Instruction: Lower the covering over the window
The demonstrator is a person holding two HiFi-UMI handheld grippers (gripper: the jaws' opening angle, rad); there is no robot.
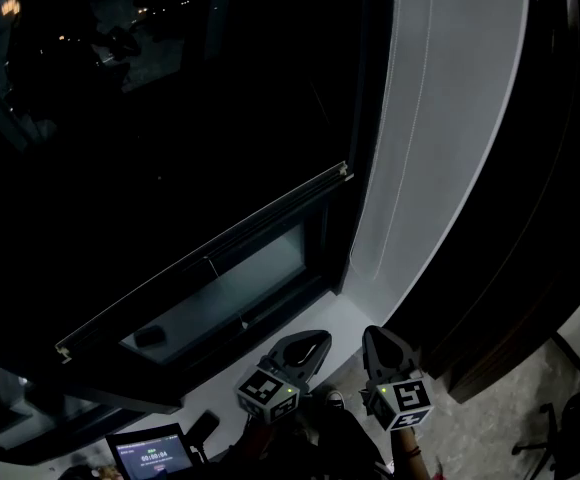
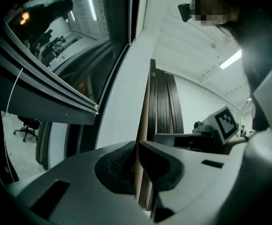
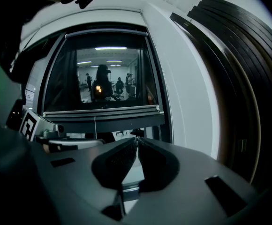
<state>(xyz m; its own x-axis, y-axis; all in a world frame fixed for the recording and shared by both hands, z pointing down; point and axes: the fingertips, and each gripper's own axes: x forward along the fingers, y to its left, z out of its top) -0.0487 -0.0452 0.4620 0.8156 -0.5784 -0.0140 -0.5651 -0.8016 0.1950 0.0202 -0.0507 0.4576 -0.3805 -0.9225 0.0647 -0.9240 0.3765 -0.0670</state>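
Note:
The dark roller blind [image 1: 170, 148] covers most of the window. Its pale bottom rail [image 1: 210, 256] runs slantwise, and a strip of bare glass [image 1: 220, 303] shows below it. My left gripper [image 1: 318, 340] and right gripper [image 1: 374, 334] hang side by side below the sill, both apart from the blind. In the left gripper view the jaws are shut with nothing between them, and the rail [image 2: 56, 97] lies up to the left. The right gripper [image 3: 137, 139] is shut too and empty. It faces the rail [image 3: 103, 110], from which a thin cord [image 3: 95, 124] hangs.
A white wall pillar [image 1: 440, 138] stands right of the window, with dark slatted panels [image 1: 560, 188] beyond it. A small screen [image 1: 152, 454] glows at the bottom left. An office chair [image 1: 570, 423] stands at the lower right. A dark small object [image 1: 150, 336] lies on the sill.

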